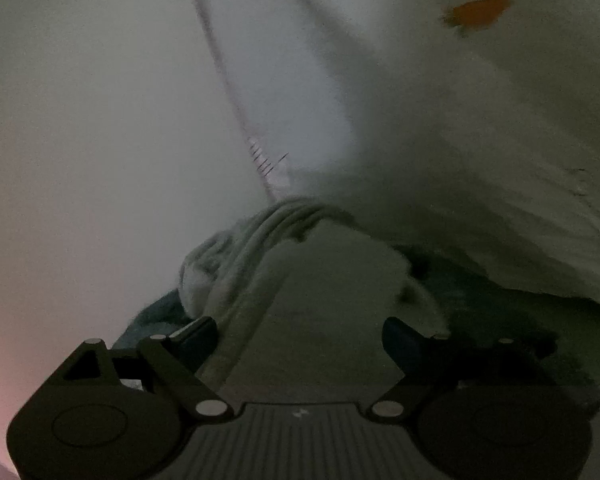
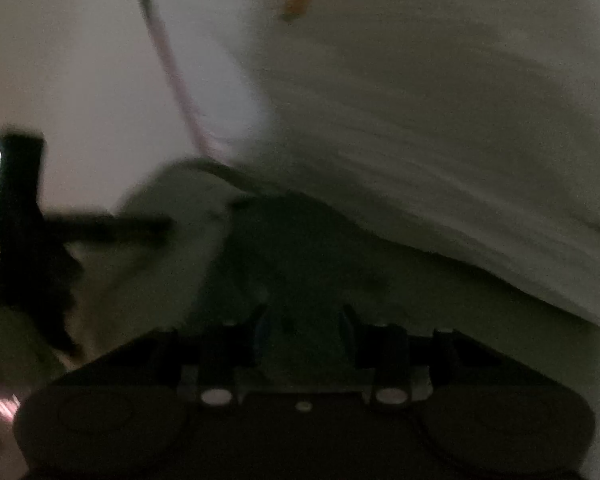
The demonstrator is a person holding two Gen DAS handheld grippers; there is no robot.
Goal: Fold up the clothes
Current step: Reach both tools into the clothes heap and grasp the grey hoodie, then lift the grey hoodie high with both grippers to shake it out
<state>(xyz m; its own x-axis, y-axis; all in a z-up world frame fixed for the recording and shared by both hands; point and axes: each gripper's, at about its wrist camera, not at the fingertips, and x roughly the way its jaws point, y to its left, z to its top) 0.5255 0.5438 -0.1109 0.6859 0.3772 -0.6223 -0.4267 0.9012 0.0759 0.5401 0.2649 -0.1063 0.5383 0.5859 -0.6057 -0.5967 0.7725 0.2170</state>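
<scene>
No containers anywhere, just a white garment (image 1: 480, 128) filling both wrist views, draped up close, with an orange mark (image 1: 478, 11) on it. Left gripper (image 1: 300, 332) has its jaws spread wide, a bunched fold of the garment lying between them. Right gripper (image 2: 304, 320) sits under the cloth, jaws fairly close with dark fabric between; too murky to call it pinching.

Left gripper (image 1: 300, 332): fingers spread wide apart | Right gripper (image 2: 305, 320): fingers drawn closer, narrow gap, dim and blurred
</scene>
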